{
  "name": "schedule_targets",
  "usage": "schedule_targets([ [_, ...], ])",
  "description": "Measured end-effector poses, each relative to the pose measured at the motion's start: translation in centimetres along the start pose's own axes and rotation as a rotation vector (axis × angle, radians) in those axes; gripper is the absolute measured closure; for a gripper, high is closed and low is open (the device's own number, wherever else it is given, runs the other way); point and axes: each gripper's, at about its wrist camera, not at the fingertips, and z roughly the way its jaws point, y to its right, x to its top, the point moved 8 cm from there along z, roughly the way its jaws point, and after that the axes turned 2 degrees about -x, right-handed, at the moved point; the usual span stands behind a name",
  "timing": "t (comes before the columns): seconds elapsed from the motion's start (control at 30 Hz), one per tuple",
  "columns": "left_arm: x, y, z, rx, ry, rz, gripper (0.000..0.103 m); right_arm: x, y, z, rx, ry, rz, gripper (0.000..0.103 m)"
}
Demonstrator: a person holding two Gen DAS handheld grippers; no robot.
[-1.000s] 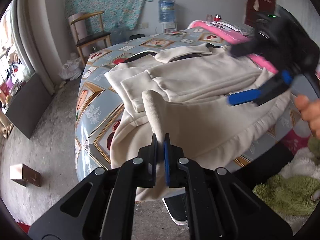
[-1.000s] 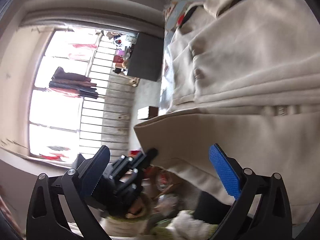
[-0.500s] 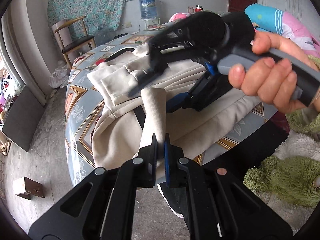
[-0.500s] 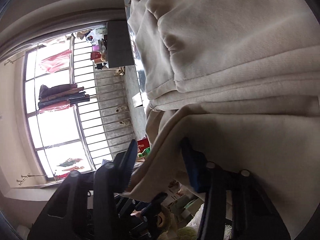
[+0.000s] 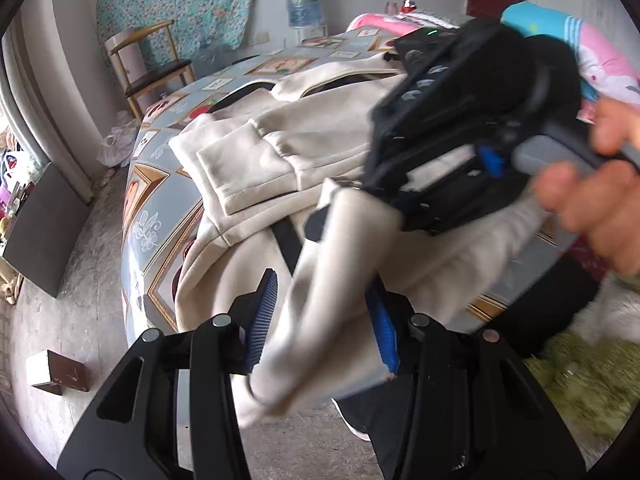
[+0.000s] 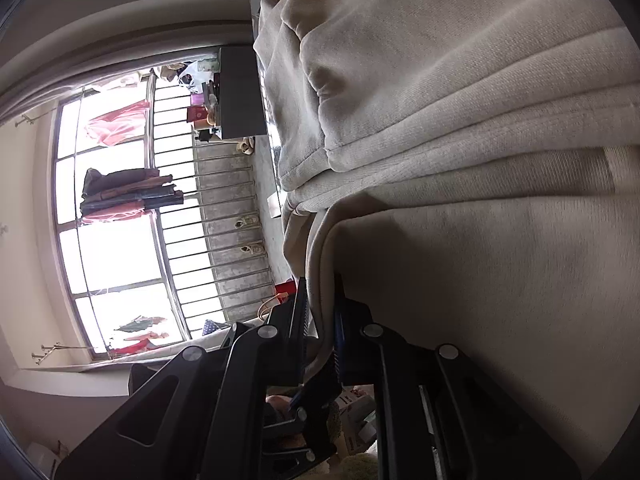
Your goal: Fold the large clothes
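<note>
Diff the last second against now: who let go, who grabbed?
Handover. The left gripper, shut on the beige garment's hem a second ago, has opened; fabric hangs loose between its fingers. The right gripper, open before, has shut on that hem. The garment's bulk stayed on the table.

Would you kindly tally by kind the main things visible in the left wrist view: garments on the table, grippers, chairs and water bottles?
Beige garments on the table: 1, the sweatshirt
Grippers: 2, the left gripper and the right gripper
Wooden chairs: 1, the chair
Water bottles: 1, the bottle
Total: 5
</note>
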Motion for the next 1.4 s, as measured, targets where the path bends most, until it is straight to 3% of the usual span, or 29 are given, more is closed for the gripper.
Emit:
schedule_targets([
  [0.07, 0.6, -0.4, 0.4, -0.011, 0.011, -0.027, 0.064, -0.1, -0.1, -0.2, -0.001, -0.003, -0.015, 0.092],
  [0.13, 1.1, -0.3, 0.6, -0.063, 0.017, -0.056, 0.084, 0.1, -0.3, -0.9, 0.000, 0.013, -0.035, 0.092],
  [0.2, 1.4, -0.5, 0.6, -0.039, 0.030, -0.066, 0.092, 0.2, -0.7, -2.1, 0.008, 0.021, -0.055, 0.090],
  [0.33, 1.3, -1.8, 1.4, -0.019, -0.002, -0.173, 0.098, -0.2, -0.8, -7.8, -0.023, 0.138, -0.142, 0.062],
  [0.37, 1.3, -2.0, 1.6, -0.022, -0.011, -0.203, 0.098, -0.4, -0.5, -9.5, -0.041, 0.176, -0.163, 0.060],
  [0.47, 1.1, -2.4, 2.3, -0.009, -0.043, -0.264, 0.098, -1.2, 1.4, -16.4, -0.147, 0.334, -0.210, 0.055],
  [0.63, 1.1, -2.4, 3.2, 0.042, -0.092, -0.288, 0.098, -2.1, 5.8, -29.3, -0.505, 0.648, -0.214, 0.055],
  [0.73, 1.2, -2.6, 3.6, 0.055, -0.103, -0.296, 0.097, -1.6, 8.3, -34.1, -0.552, 0.730, -0.140, 0.055],
  [0.83, 1.1, -2.8, 3.4, 0.058, -0.108, -0.308, 0.097, -0.6, 10.4, -35.8, -0.441, 0.715, -0.063, 0.055],
  [0.93, 1.1, -2.9, 3.4, 0.062, -0.115, -0.327, 0.097, 0.0, 11.8, -34.5, -0.330, 0.652, -0.006, 0.055],
  [1.1, 1.1, -3.0, 3.5, 0.067, -0.121, -0.350, 0.097, -0.3, 12.7, -32.4, -0.239, 0.581, 0.010, 0.055],
  [1.2, 1.1, -3.0, 3.4, 0.068, -0.121, -0.362, 0.097, -0.9, 13.3, -32.6, -0.257, 0.543, -0.006, 0.055],
  [1.4, 1.1, -2.9, 3.4, 0.087, -0.128, -0.357, 0.097, 0.6, 13.1, -30.4, -0.354, 0.385, -0.120, 0.055],
])
